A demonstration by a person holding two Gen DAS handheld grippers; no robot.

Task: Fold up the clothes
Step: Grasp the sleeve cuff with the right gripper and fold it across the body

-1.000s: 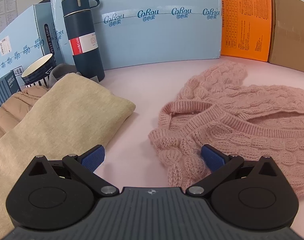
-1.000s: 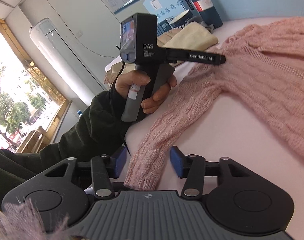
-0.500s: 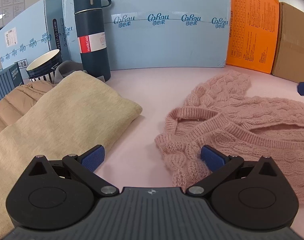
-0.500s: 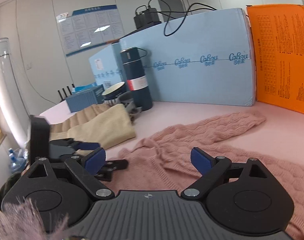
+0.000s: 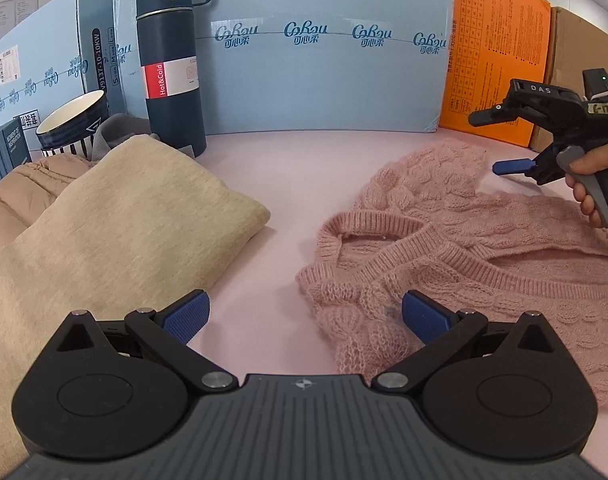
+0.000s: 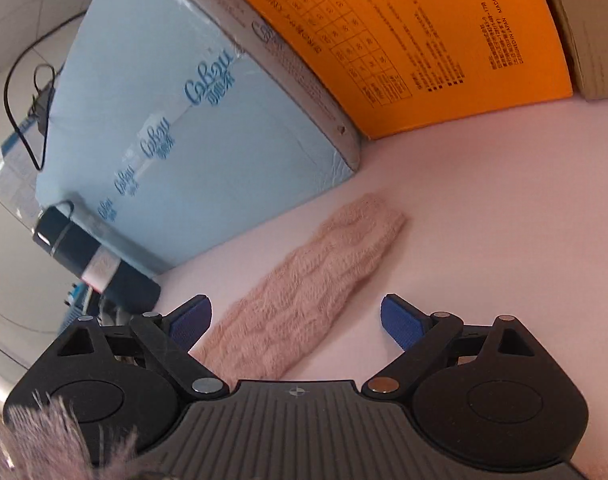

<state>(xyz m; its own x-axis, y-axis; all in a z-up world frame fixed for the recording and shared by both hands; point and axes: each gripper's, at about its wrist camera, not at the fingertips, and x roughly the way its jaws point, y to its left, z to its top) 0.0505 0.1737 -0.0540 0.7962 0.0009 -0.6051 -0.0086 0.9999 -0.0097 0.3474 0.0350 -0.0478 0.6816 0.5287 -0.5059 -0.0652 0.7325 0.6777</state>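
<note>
Now right claw (image 6: 295, 320) swung to sweater (image 5: 484, 256) sleeve | just opened wide, empty

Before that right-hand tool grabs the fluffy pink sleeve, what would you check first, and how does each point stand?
1. Right gripper open: ok; jaws have just been opening, nothing pinched.
2. Pink cable-knit sweater sleeve lying flat, reachable: ok.
3. Sleeve centred between the jaws: not ok; it lies nearer one pad.
4. Left gripper open at the sweater's near edge: ok.
5. Folded beige garment apart from the sweater: ok.
6. Dark blue flask upright, away from the sleeve: ok.
</note>
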